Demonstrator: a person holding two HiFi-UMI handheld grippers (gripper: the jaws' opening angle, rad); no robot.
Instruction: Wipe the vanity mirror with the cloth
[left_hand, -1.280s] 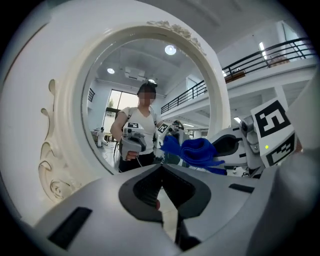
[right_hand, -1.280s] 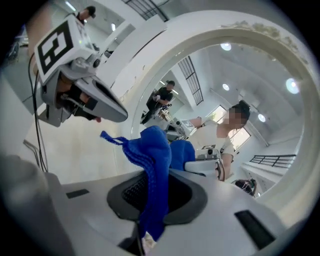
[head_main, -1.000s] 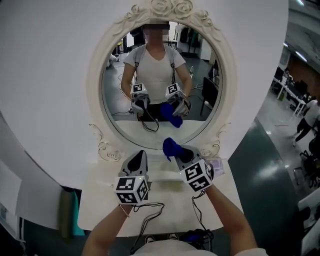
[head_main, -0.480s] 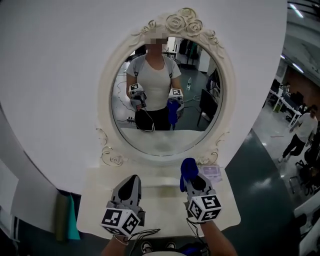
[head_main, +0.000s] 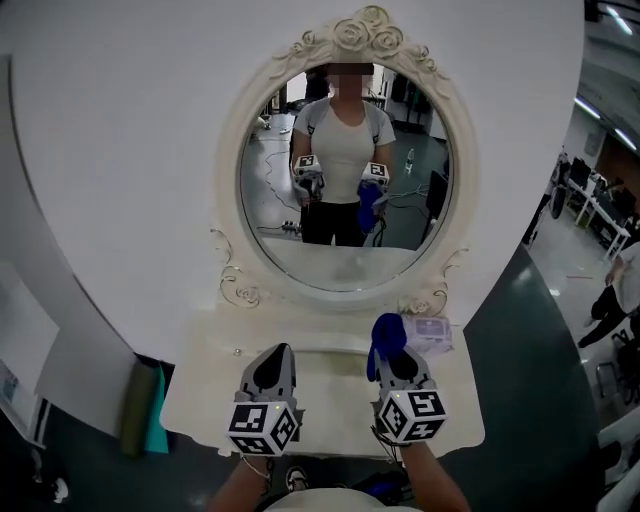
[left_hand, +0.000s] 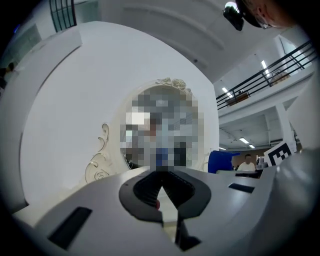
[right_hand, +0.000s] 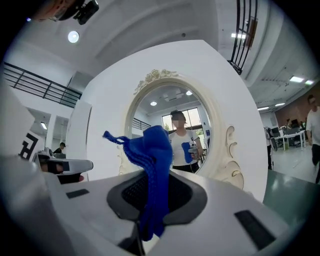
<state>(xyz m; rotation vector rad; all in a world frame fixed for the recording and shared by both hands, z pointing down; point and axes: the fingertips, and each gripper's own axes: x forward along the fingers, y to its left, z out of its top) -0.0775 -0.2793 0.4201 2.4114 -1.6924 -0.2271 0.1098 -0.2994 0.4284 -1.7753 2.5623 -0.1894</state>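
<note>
White curved backdrop panel (head_main: 120, 150), the largest element, rises behind the table (head_main: 330, 385) and carries the oval vanity mirror (head_main: 345, 268) in its cream rose-carved frame (head_main: 232, 180). The glass reflects the person holding my two tools. On the table top, near the frame's lower right scroll, lies a small pale packet (head_main: 432, 330); I cannot read what it is. My left gripper (head_main: 276, 360) hovers over the table below the mirror, its jaws closed tip to tip with nothing between them. My right gripper (head_main: 392, 358) hovers beside it, its jaws clamped on the blue cloth (head_main: 387, 335), which stands up from the tips in a bunched fold with a loose corner out to one side. The cloth sits over the table's rear edge, short of the glass and not touching it. I judge the pick-up complete and all the wiping left: the cloth must first reach the glass, then sweep across the oval.
</note>
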